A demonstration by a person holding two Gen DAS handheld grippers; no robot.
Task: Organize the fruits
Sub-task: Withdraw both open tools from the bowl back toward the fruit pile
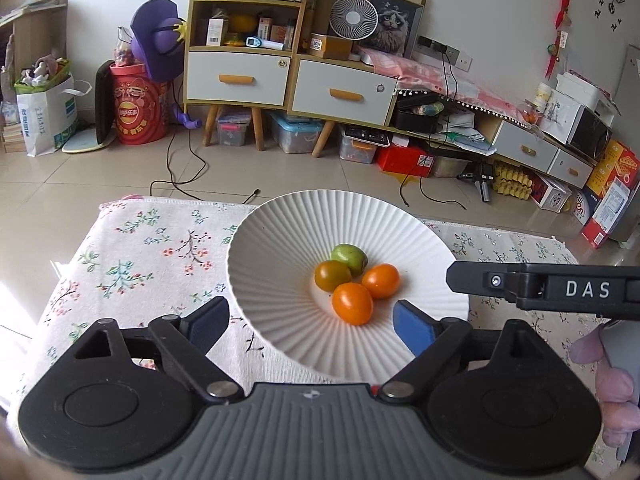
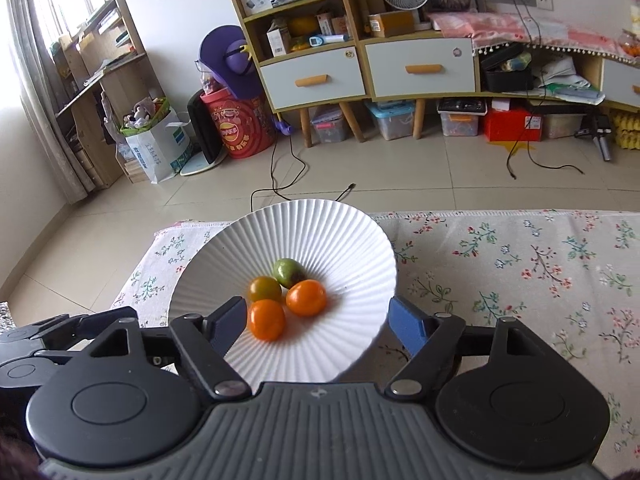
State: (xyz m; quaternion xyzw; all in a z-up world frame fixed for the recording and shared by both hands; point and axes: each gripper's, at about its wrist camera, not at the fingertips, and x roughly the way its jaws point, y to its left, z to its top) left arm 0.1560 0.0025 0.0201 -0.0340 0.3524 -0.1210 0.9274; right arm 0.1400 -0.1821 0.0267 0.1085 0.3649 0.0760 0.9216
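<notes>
A white ribbed plate (image 1: 280, 240) (image 2: 340, 236) sits on the floral tablecloth near the table's far edge. It holds several small fruits: a green one (image 1: 349, 258) (image 2: 287, 272), a brownish one (image 1: 332, 275) (image 2: 264, 289) and two orange ones (image 1: 353, 303) (image 1: 381, 280) (image 2: 267, 319) (image 2: 306, 298). My left gripper (image 1: 312, 322) is open and empty over the plate's near rim. My right gripper (image 2: 316, 322) is open and empty, its fingers either side of the plate's near part. The right gripper's finger (image 1: 472, 280) reaches in from the right in the left wrist view.
The floral tablecloth (image 1: 140, 248) (image 2: 520, 264) covers the table. Beyond its far edge is a tiled floor (image 1: 280, 172) with cables, a shelf unit with drawers (image 1: 288, 80), storage boxes and a red drum (image 1: 138, 108).
</notes>
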